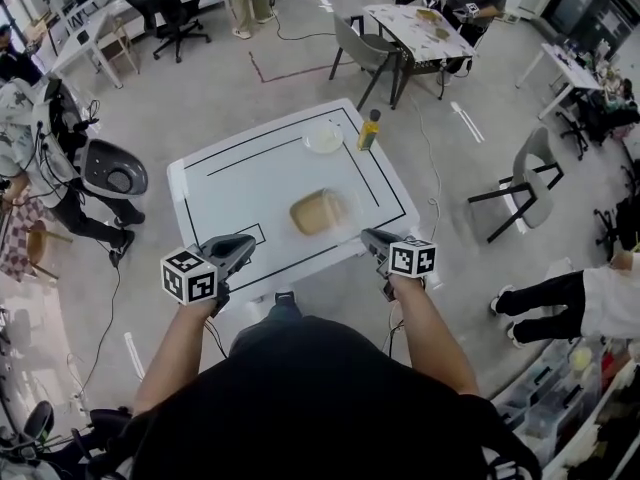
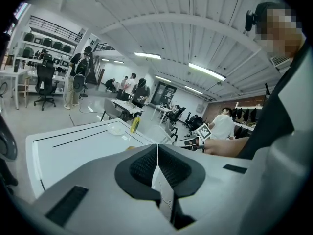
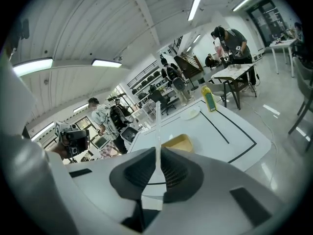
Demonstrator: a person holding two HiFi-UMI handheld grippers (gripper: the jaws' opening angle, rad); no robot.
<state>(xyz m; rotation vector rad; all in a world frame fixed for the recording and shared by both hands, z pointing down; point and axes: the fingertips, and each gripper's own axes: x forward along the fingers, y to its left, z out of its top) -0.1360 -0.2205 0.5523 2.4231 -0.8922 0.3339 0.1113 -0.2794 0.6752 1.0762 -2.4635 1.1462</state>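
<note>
A white table [image 1: 250, 178] marked with black lines stands in front of me. On it lie a tan slice of bread [image 1: 318, 212], a white plate [image 1: 323, 138] and a yellow-green bottle [image 1: 369, 130] at the far edge. My left gripper [image 1: 243, 245] hovers over the near left edge, shut, with nothing visible between its jaws [image 2: 157, 148]. My right gripper [image 1: 369, 236] is at the near right edge, shut on a thin white utensil [image 3: 157, 119] that stands up edge-on from the jaws. Beyond it are the bread [image 3: 178, 142], the plate [image 3: 190, 113] and the bottle [image 3: 210, 101].
A grey chair [image 1: 362, 50] and a second table [image 1: 420, 28] with a seated person stand behind. Another chair [image 1: 530, 178] is at the right. A person with equipment [image 1: 60, 158] stands at the left. Someone's legs [image 1: 550, 303] reach in from the right. Cables lie on the floor.
</note>
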